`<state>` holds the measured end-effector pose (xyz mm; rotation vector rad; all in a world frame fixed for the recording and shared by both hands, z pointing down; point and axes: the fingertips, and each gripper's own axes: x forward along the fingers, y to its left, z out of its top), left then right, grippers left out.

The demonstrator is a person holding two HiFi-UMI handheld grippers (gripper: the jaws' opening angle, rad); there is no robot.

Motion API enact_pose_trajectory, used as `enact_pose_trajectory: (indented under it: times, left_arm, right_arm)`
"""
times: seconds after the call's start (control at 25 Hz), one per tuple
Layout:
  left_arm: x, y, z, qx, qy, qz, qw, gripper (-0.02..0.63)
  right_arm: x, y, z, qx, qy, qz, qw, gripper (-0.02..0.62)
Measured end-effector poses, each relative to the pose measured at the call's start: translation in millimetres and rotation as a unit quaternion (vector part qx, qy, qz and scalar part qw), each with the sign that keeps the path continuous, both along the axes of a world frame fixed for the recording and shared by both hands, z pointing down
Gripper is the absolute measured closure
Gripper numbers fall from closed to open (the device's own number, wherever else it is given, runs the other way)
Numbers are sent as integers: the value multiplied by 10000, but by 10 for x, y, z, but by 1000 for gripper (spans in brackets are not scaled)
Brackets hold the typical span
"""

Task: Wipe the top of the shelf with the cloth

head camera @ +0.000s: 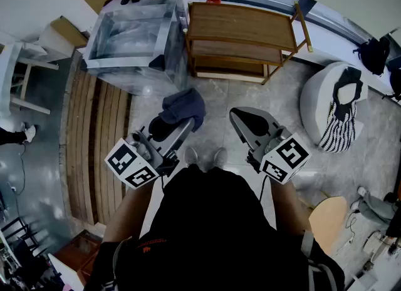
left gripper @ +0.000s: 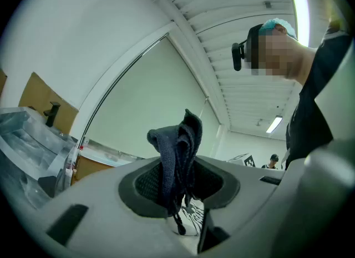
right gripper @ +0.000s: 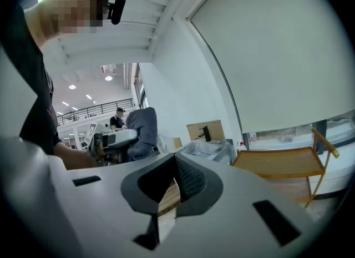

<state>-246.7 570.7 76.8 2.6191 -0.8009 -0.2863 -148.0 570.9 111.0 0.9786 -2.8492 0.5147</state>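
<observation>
While the person stood on the grey floor (head camera: 294,158) facing the wooden shelf (head camera: 241,25), the cloth (head camera: 182,107) was well apart from the shelf's top, held up in the left gripper (head camera: 170,128). It was a dark blue-grey, coarse-woven rag, bunched and folded over on itself. In the left gripper view its loose end rose above the jaws while a thin frayed strand hung below them. Those jaws were clamped on its middle, so the part between the pads was hidden. The right gripper (head camera: 244,121) held nothing: its own view showed the two dark pads meeting at their tips, with only a sliver of floor visible below them. The shelf had slatted brown tiers; its top tier lay bare, and the lower ones were mostly covered by it in the head view. A clear plastic bin (head camera: 131,36) stood just beside the shelf's left end, and a white round seat (head camera: 316,105) with a striped fabric over it sat off to the right. Each marker cube (head camera: 131,163) carried black-and-white square patterns but no readable words. A small orange mark on the person's black shirt (head camera: 207,233) was too small to read.
</observation>
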Motion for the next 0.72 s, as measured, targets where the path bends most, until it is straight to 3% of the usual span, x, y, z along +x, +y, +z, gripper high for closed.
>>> enact_pose_trajectory:
  times: [0.28, 0.72]
  left_arm:
    - [54, -29, 11, -22, -42, 22, 10000, 474]
    - [445, -162, 109, -55, -88, -155, 9998, 475]
  right_arm:
    - [44, -35, -5, -11, -31, 6, 10000, 592]
    - [421, -126, 56, -48, -209, -130, 9997, 591]
